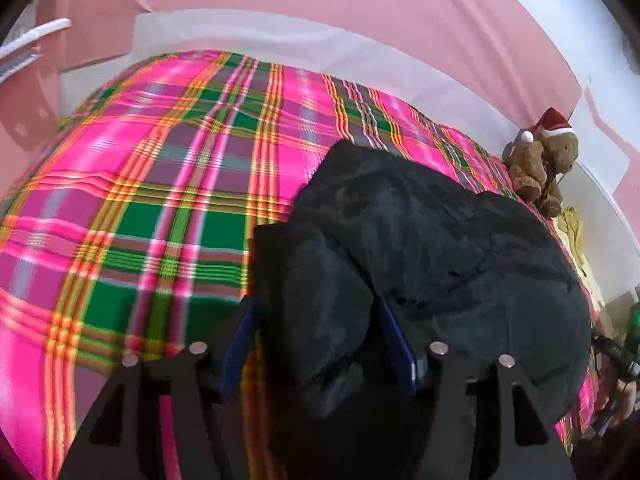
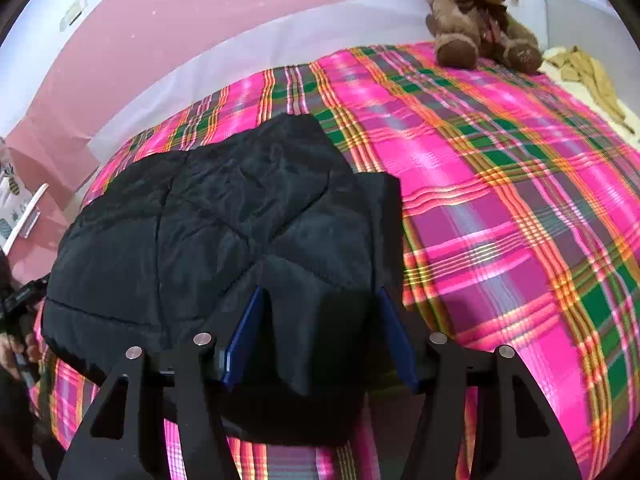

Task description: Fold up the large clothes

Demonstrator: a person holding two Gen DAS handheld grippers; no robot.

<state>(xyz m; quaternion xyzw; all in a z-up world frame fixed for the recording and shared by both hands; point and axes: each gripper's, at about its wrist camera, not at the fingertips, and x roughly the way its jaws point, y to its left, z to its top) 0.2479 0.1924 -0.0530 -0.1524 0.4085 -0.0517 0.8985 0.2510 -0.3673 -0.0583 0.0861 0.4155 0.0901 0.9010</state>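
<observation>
A black quilted jacket (image 2: 208,216) lies in a folded bundle on the pink-and-green plaid bedspread (image 2: 500,200), well short of the teddy bear (image 2: 476,20) that sits at the bed's far edge by the wall. Its near edge sits between the blue fingers of both tools, probably because the two ends were carried over together to keep the fold square. The left gripper (image 1: 316,316) straddles one thick corner of the jacket; its jaws stand apart, and whether the pads press the padding cannot be told — the fabric fills most of the gap. The right gripper (image 2: 320,316) straddles the other corner with jaws spread wide, the cloth resting loose between them, apparently let go. From each tool the bulk of the jacket spreads away toward the bear's side of the bed.
</observation>
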